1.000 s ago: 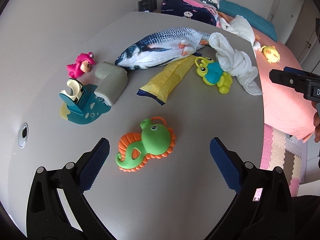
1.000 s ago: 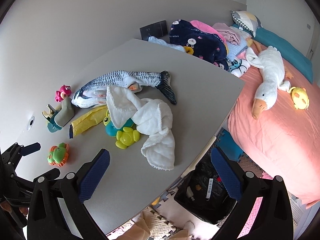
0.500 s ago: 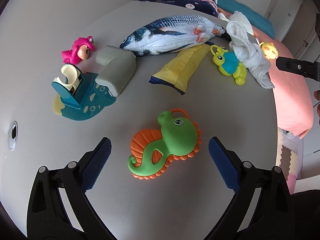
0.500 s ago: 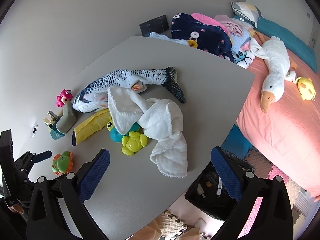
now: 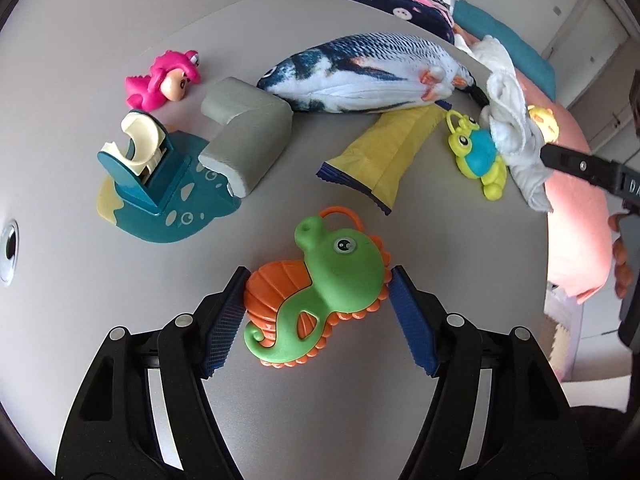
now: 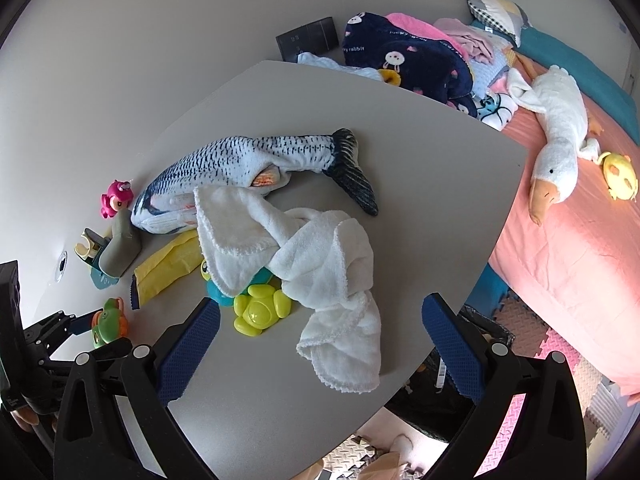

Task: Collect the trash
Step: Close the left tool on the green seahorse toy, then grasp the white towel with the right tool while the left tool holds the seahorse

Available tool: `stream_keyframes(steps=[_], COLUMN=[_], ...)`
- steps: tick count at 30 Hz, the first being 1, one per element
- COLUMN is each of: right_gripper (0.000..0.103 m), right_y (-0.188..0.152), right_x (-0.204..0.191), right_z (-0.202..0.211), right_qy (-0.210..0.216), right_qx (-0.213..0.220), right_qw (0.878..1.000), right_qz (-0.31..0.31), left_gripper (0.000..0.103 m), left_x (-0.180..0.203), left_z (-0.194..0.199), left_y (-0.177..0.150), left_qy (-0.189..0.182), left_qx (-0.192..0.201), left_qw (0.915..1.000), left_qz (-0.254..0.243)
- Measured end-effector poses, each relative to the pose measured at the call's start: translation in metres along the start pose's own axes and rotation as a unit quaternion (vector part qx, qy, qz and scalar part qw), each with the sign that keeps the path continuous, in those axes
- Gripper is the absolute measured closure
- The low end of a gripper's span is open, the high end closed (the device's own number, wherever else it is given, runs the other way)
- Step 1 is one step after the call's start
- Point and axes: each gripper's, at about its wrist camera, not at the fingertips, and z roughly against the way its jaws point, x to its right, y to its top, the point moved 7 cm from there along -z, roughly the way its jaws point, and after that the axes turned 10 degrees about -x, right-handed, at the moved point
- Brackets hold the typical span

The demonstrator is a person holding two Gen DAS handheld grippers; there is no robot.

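A green and orange seahorse toy (image 5: 320, 288) lies on the grey table (image 5: 80, 320). My left gripper (image 5: 318, 316) is shut on it, both blue pads touching its sides; it also shows small in the right wrist view (image 6: 108, 322). A yellow wrapper (image 5: 384, 152) lies beyond it, next to a plush fish (image 5: 368, 72). My right gripper (image 6: 320, 348) is open and empty above the table's near edge, close to a white towel (image 6: 312, 264) and a yellow-green turtle toy (image 6: 260, 308).
A teal tape dispenser (image 5: 160, 184), a grey foam piece (image 5: 248, 136) and a pink toy (image 5: 164, 80) sit at the left. A frog toy (image 5: 476, 156) lies right of the wrapper. A black-lined trash bin (image 6: 452, 380) stands below the table edge. A pink bed (image 6: 568, 240) is at the right.
My left gripper has moved forward over the seahorse toy and closed its jaws onto it. My right gripper has drifted a little over the table and stays open.
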Motion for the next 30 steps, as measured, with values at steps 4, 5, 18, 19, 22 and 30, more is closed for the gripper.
stream_keyframes(steps=[4,5,18,19,22,30], right_gripper=[0.002,0.002,0.023,0.029,0.043,0.062], right_y=[0.003,0.003,0.02,0.021,0.024,0.023], right_x=[0.002,0.003,0.01,0.011,0.017,0.024], right_z=[-0.005,-0.006,-0.029,-0.031,-0.042,-0.026], right_qy=[0.008,0.009,0.01,0.007,-0.004,-0.002], right_qx=[-0.006,-0.008,-0.018,-0.019,-0.033,-0.012], right_qw=[1.0,1.0,1.0,1.0,0.999,0.999], right_qz=[-0.007,-0.008,-0.019,-0.022,-0.029,-0.032], left_gripper=[0.035,0.035,0.035,0.035,0.035,0.035], left_x=[-0.003,-0.002,0.005,0.005,0.007,0.012], left_z=[0.013,0.016,0.023,0.022,0.022,0.032], left_y=[0.0,0.0,0.005,0.006,0.009,0.013], left_qy=[0.004,0.004,-0.003,-0.002,-0.003,-0.003], left_qx=[0.024,0.029,0.027,0.027,0.028,0.046], left_qw=[0.9997,0.9995,0.9995,0.9995,0.9995,0.9989], left_qz=[0.008,0.007,0.013,0.013,0.013,0.009])
